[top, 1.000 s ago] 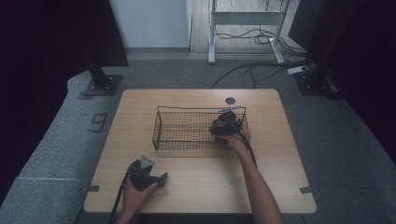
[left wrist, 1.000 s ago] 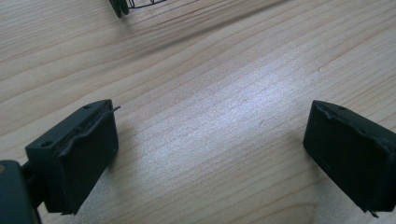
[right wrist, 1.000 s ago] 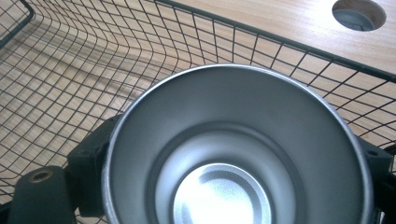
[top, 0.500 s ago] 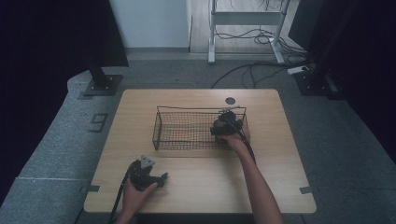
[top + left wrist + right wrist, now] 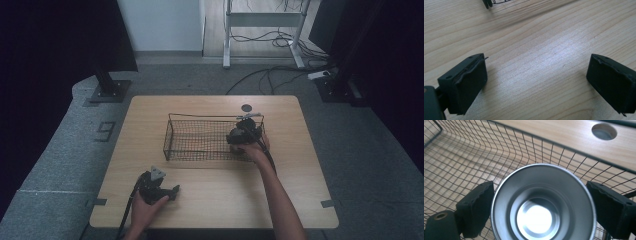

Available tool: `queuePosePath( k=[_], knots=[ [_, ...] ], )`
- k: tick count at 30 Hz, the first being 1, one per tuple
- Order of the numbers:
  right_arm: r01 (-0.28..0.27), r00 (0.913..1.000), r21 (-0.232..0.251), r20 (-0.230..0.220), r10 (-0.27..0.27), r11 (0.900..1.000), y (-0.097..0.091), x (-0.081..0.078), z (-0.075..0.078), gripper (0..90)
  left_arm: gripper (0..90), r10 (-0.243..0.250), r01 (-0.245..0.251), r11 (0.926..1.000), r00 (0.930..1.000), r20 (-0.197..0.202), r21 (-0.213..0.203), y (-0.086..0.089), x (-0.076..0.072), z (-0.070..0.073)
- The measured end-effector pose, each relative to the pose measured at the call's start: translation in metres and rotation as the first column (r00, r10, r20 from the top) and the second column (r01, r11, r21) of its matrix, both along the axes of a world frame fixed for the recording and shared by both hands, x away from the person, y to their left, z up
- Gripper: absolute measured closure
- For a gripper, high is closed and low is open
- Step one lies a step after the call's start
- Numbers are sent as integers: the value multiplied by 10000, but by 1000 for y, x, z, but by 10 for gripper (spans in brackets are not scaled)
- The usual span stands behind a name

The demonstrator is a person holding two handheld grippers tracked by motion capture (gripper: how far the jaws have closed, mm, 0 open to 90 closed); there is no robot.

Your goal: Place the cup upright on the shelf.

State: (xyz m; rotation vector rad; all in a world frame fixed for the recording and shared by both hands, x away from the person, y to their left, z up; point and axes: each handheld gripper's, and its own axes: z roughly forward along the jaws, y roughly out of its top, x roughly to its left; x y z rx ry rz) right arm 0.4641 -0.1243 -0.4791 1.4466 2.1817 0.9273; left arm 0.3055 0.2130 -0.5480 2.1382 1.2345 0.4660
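Observation:
A shiny metal cup (image 5: 544,202), mouth up, stands inside the black wire basket (image 5: 200,120) at its right end. My right gripper (image 5: 234,140) reaches into the basket from the right. In the right gripper view its jaws flank the cup, pads (image 5: 477,207) close beside the rim; the jaws have just been opening, and the right gripper (image 5: 541,205) looks open around the cup. My left gripper (image 5: 174,190) rests near the table's front left, open, with only bare wood between its jaws in the left gripper view (image 5: 536,82).
The basket sits mid-table on the wooden table (image 5: 225,200), its mesh walls (image 5: 461,157) around the cup. A round hole (image 5: 246,107) lies in the tabletop behind the basket. Grey floor, cables and stands surround the table.

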Motion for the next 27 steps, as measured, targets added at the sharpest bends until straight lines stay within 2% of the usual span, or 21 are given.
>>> queuePosePath(
  k=[1,2,7,14,27],
  knots=[
    [-3,10000,51,88,3,10000,-1,-1,2,96,29,3,-3,10000,10000,2,-2,0,0,0],
    [-10,9991,215,414,1,9998,-2,-5,7,96,29,-3,3,10000,10000,6,7,0,0,0],
    [-114,9964,510,848,70,9986,-4,-11,16,96,29,-4,4,10000,10000,6,8,0,0,0],
    [-345,9877,1039,1551,181,9940,-11,-24,25,107,29,-2,2,10000,10000,-6,4,0,0,0],
    [-901,9786,1434,1968,608,9855,-23,-49,29,128,33,-14,14,10000,10000,7,11,0,0,0]
  ],
)
